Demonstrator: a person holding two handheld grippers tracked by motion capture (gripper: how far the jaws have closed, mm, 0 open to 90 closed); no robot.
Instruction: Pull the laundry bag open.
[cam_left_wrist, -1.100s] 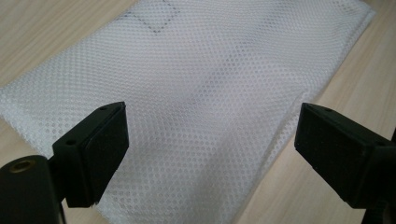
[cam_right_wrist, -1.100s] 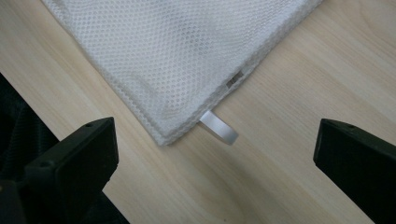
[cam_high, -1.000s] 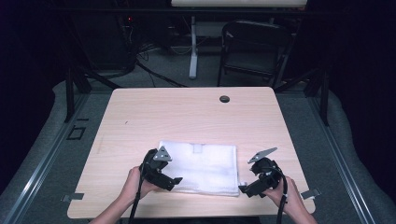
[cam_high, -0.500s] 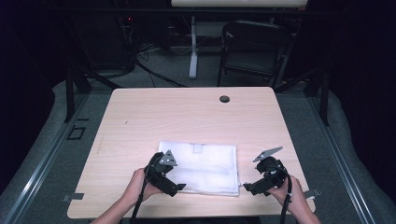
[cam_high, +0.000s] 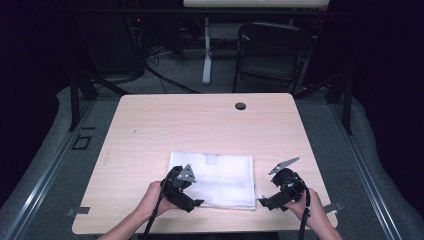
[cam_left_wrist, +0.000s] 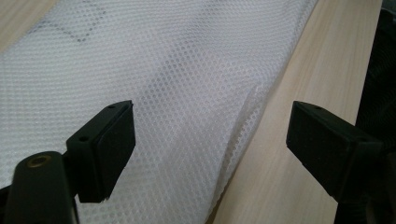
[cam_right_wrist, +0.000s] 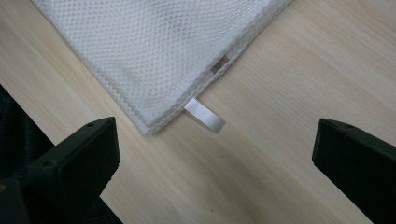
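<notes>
The desk (cam_high: 200, 125) is lying pale and wooden under the high view, carrying a white mesh bag (cam_high: 220, 177) that is sitting flat near the front edge, a little right of the middle and well apart from the far edge. A small round hole (cam_high: 240, 106) is showing in the desk near the far edge. The bag is lying folded in layers, and in the left gripper view one layer is lifting slightly along the edge that runs beside the bare wood. The left gripper (cam_high: 184, 192) is resting over the bag's front left corner, held in a hand (cam_high: 152, 202) coming in from the front edge. Its fingers (cam_left_wrist: 105, 140) are standing wide apart and have just been closing a little, with the mesh (cam_left_wrist: 187, 93) lying between them but not pressed by either pad. The right gripper (cam_high: 280, 192) is sitting just beside the bag's front right corner, over bare wood, in the other hand (cam_high: 312, 212). Its fingers (cam_right_wrist: 79, 158) are also standing wide open and holding nothing, with the bag's corner (cam_right_wrist: 144, 126) lying between them. A small white tab (cam_right_wrist: 204, 115) is sticking out from that corner onto the desk, and a short grey mark (cam_right_wrist: 220, 65) is showing on the seam just beyond it.
</notes>
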